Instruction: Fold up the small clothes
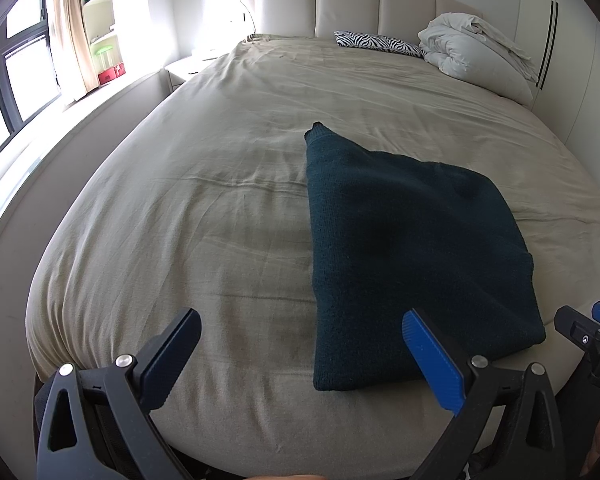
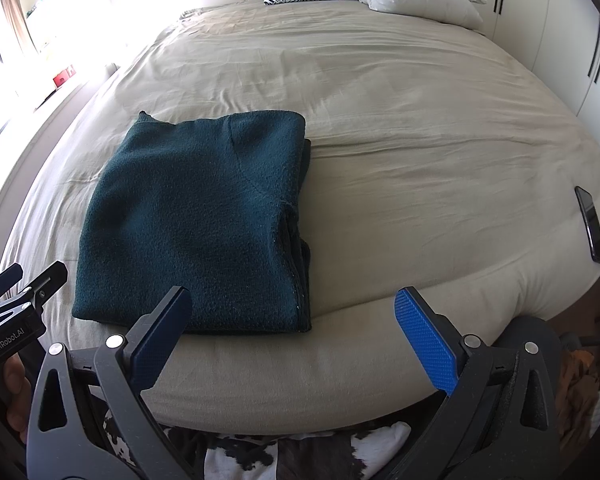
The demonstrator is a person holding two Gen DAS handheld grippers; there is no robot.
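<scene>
A dark teal knit garment (image 1: 404, 248) lies folded into a rough rectangle on the beige bed, near its front edge; it also shows in the right wrist view (image 2: 196, 216). My left gripper (image 1: 300, 340) is open and empty, held just above the bed's front edge with its right finger over the garment's near edge. My right gripper (image 2: 292, 320) is open and empty, held in front of the garment's near right corner. Each gripper shows at the edge of the other's view: the right one (image 1: 592, 328) and the left one (image 2: 20, 292).
The beige sheet (image 1: 220, 200) covers the whole bed. A zebra-print pillow (image 1: 376, 42) and a bundled white duvet (image 1: 472, 50) lie at the headboard. A black phone (image 2: 591, 224) lies near the bed's right edge. A window and ledge stand at the left.
</scene>
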